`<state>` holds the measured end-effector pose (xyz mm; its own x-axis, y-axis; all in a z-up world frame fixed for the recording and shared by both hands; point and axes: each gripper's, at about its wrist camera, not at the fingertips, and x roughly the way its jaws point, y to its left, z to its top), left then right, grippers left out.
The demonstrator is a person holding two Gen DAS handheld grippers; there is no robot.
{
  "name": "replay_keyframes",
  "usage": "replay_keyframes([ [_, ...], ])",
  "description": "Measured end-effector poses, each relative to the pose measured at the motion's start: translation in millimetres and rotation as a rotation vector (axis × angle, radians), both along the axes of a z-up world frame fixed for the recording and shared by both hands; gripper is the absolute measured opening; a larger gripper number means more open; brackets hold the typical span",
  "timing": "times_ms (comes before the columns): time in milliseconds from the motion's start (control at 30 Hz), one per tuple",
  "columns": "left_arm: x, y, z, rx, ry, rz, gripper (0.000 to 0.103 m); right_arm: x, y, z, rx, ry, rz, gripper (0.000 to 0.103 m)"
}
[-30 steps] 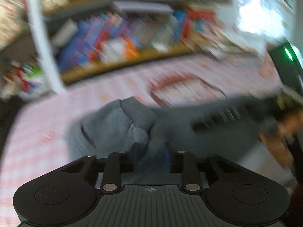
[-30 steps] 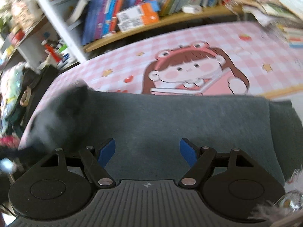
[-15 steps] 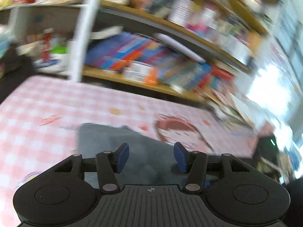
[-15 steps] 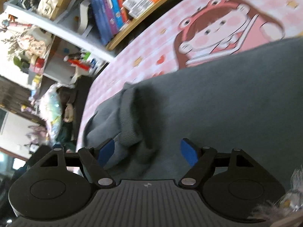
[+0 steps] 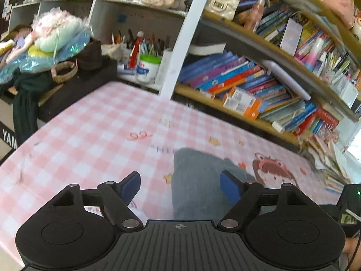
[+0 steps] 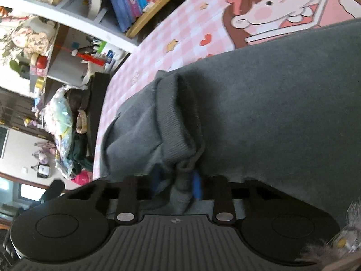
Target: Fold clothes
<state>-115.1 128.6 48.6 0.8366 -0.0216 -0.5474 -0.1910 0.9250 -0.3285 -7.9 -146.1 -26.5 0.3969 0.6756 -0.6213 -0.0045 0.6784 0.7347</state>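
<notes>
- Right wrist view: grey sweatshirt (image 6: 270, 103), soft thick knit, lying on the pink checked bench (image 6: 191, 33); limp, likely to sag when lifted.
- Right claw (image 6: 178, 180): clamped on bunched cloth near the ribbed cuff (image 6: 173, 131), a firm hold point.
- Left claw (image 5: 180, 186): spread wide, holding nothing, above the garment's edge.
- Open bench to the left; bookshelf (image 5: 259, 85) close behind.
</notes>
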Motion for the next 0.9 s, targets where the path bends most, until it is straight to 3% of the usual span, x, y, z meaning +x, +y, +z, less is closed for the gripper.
replay_keyframes([
  [200,9,-2,1,-0.012,-0.008,-0.04,0.08,-33,4,60,-0.035,-0.277,0.046,0.017],
  [267,13,-6,1,-0.017,-0.008,-0.074,0.082,-43,0,69,-0.068,-0.31,0.032,0.017],
  [333,20,-11,-2,-0.022,0.01,-0.114,0.084,-41,-5,58,-0.143,-0.229,-0.004,0.018],
  [433,27,-19,-7,-0.019,0.045,-0.153,0.084,-25,-18,17,-0.181,0.02,-0.055,0.031],
  [533,27,-22,-9,-0.012,0.04,-0.179,0.085,-23,-32,5,-0.105,0.06,-0.097,0.045],
  [633,25,-20,-10,-0.014,0.007,-0.177,0.086,-22,-33,10,-0.095,0.022,-0.105,0.058],
  [733,26,-17,-8,-0.009,-0.013,-0.157,0.087,-19,-30,6,-0.071,0.028,-0.09,0.061],
  [833,27,-16,-7,-0.001,-0.012,-0.153,0.092,-16,-30,0,-0.06,0.037,-0.096,0.057],
  [867,27,-16,-7,0.0,-0.009,-0.156,0.092,-16,-28,2,-0.074,0.031,-0.1,0.035],
  [900,27,-16,-7,-0.001,-0.006,-0.159,0.092,-16,-27,4,-0.086,0.021,-0.101,0.024],
])
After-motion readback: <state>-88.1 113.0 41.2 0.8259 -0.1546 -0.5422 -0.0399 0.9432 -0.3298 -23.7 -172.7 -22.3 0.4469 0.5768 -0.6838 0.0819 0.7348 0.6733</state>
